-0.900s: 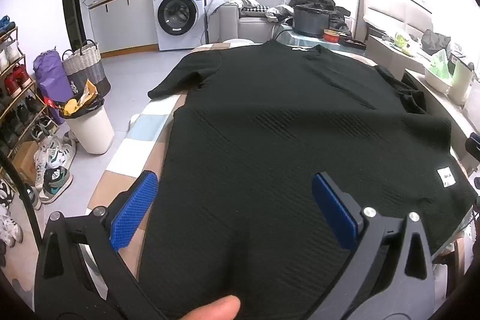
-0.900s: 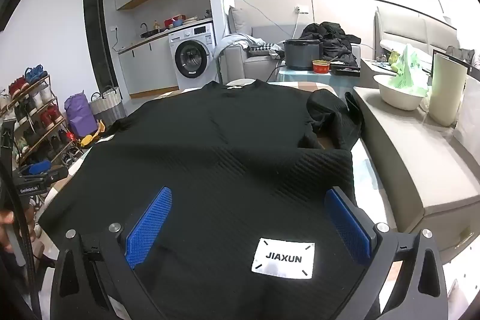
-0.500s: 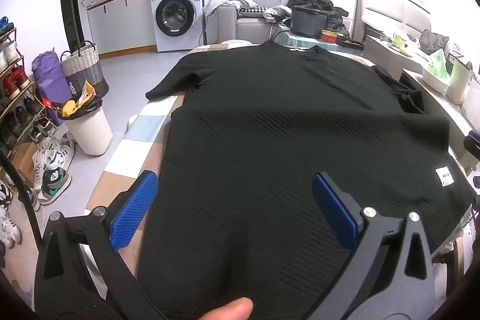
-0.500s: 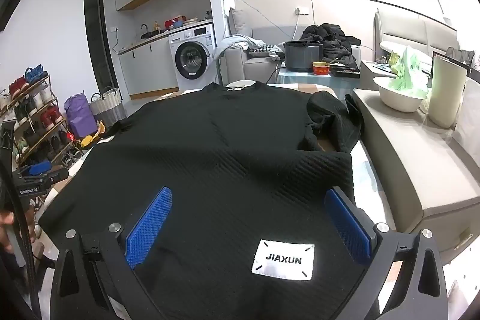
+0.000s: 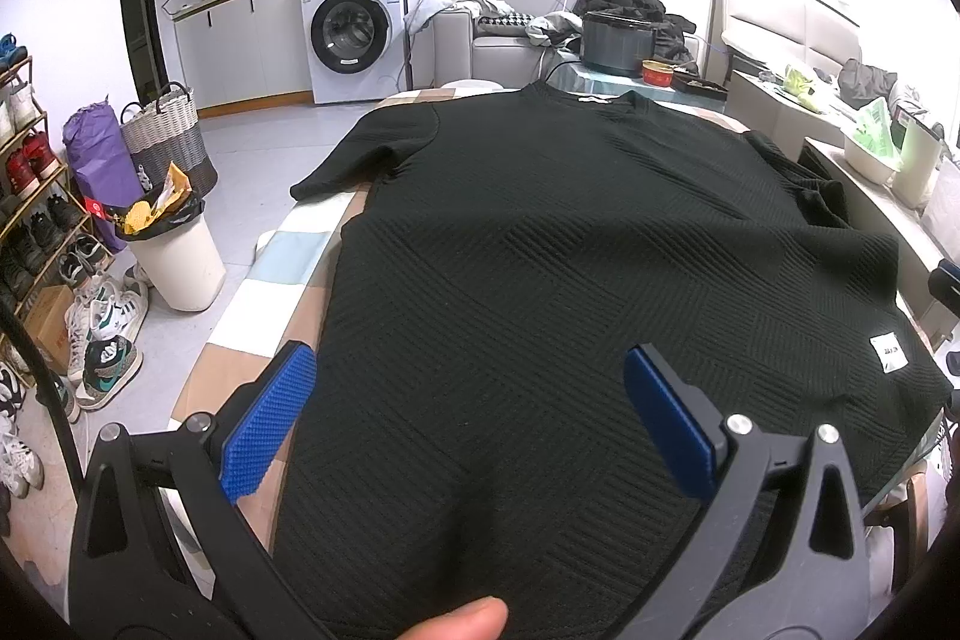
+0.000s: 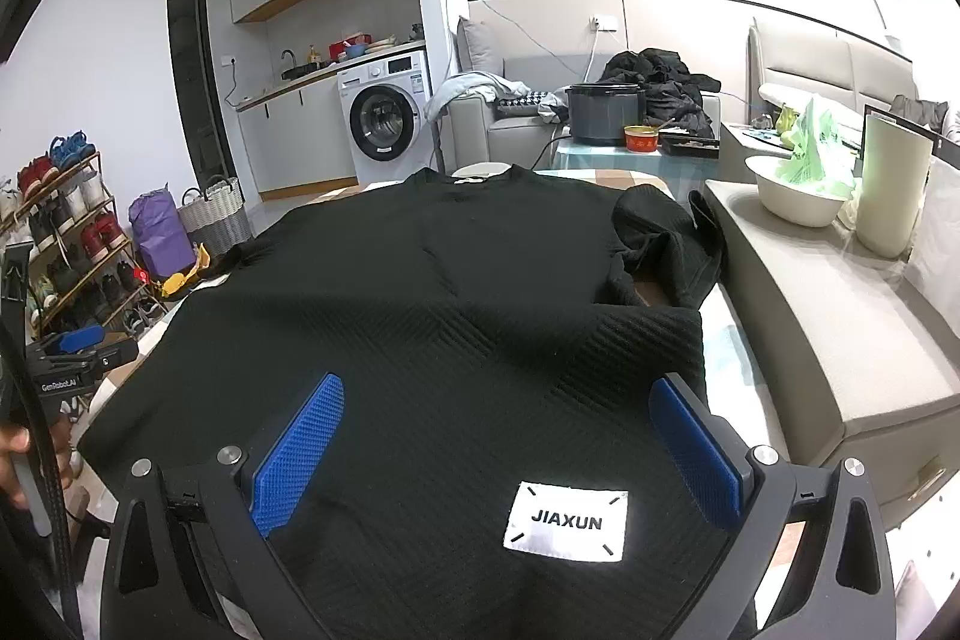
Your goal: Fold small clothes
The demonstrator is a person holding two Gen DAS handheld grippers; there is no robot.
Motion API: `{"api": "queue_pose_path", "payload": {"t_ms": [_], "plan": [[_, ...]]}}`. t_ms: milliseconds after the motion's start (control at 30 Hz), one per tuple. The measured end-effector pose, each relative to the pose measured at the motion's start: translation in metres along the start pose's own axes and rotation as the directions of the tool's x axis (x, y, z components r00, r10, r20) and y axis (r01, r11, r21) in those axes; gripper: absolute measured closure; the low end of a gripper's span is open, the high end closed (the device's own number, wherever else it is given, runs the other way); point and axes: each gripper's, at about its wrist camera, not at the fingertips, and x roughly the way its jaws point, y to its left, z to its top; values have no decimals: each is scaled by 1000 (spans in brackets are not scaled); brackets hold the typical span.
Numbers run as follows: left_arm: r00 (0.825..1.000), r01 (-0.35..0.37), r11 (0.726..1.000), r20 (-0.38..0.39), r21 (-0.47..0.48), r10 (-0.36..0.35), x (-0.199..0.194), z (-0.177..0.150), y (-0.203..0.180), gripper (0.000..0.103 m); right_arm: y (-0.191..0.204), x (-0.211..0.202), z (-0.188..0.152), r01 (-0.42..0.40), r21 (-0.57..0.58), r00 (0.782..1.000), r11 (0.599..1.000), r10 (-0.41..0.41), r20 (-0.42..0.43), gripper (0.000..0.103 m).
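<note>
A black textured short-sleeve shirt (image 5: 570,250) lies spread flat on a table with a checked cloth (image 5: 288,256), collar at the far end. Its right sleeve (image 6: 666,250) is bunched up. A white JIAXUN label (image 6: 567,520) sits near the hem. My left gripper (image 5: 468,418) is open above the hem's left part, blue pads wide apart and empty. My right gripper (image 6: 498,448) is open above the hem's right part, just over the label, holding nothing. The left gripper also shows in the right wrist view (image 6: 78,352) at the left edge.
A white bin (image 5: 174,256), shoes and a shoe rack (image 5: 30,196) stand on the floor at the left. A grey bench (image 6: 840,316) with a bowl (image 6: 792,196) runs along the table's right side. A cooker pot (image 6: 606,112) stands beyond the collar.
Both views have shifted only slightly; the left gripper has eased a little forward over the shirt. Both grippers stay open and the shirt has not moved.
</note>
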Motion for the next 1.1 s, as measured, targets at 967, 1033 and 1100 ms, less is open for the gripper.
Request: {"api": "queue_pose_path", "payload": {"t_ms": [967,1033,1100], "plan": [[1000,1,1000,3,0,-1,0,0,1,1,1,-4,0,3,-2,1000,1000,-3,4,0],[1000,0,1000,3,-1,0,-1,0,1,1,1,-4,1,3,-2,1000,1000,-3,4,0],[1000,0,1000,2,-1,0,-1,0,1,1,1,-4,0,3,-2,1000,1000,-3,4,0]]}}
